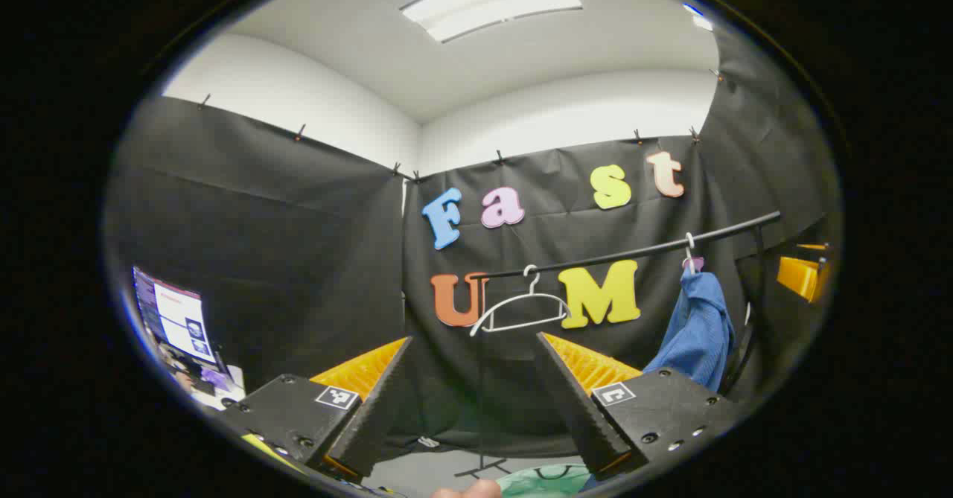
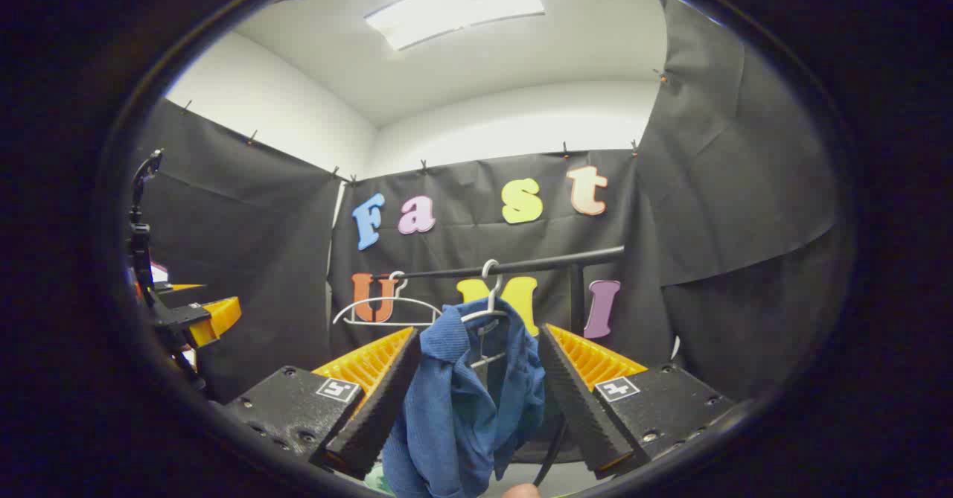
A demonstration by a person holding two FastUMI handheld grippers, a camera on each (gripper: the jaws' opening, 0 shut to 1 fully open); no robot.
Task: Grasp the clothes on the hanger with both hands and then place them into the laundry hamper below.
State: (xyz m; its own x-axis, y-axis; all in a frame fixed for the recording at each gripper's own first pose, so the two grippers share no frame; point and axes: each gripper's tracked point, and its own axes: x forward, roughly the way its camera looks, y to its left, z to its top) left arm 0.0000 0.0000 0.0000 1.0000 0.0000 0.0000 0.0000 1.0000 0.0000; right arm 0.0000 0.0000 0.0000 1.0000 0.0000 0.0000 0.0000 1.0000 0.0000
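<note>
Booth evenly lit, moderately bright. Source: rectangular ceiling light panel [image 1: 491, 3], slightly overexposed, soft glow on white ceiling around panel. Black cloth below panel absorbs light, few shadows. Strong fisheye bending toward edges. Focus sharp, no motion blur.

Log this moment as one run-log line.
stage: approach | left gripper: open | right gripper: open, framing blue garment | empty hanger on rail
</note>
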